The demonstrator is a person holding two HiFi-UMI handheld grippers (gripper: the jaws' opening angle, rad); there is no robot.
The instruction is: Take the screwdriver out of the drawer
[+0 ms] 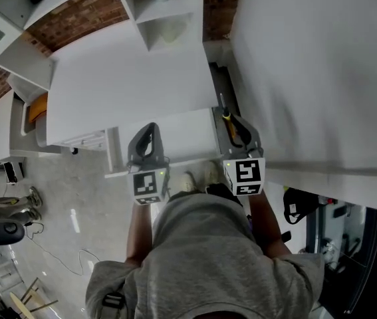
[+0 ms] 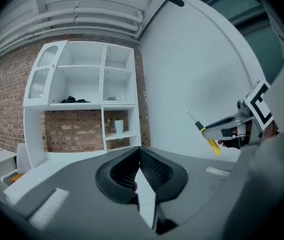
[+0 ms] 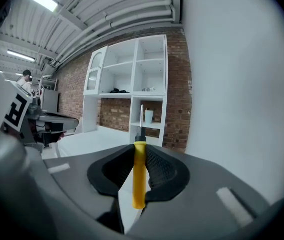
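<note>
Smooth yellow plastic screwdriver handle (image 3: pixel 138 174), bright metal shaft (image 3: pixel 142 115); matt white tabletop (image 1: pixel 128 78); rough brick wall (image 3: pixel 179 114).

White counter (image 1: pixel 128 78) bears a shelf unit (image 2: pixel 102 84); cup (image 2: pixel 118 127) on a lower shelf.

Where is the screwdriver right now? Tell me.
The screwdriver is clamped in the right gripper, yellow handle between its jaws and tip pointing forward, right of centre in the head view, beside the white wall.

Screwdriver (image 3: pixel 138 179) between jaws of right gripper (image 3: pixel 138 148) — shelf unit (image 3: pixel 131 94) beyond
</note>
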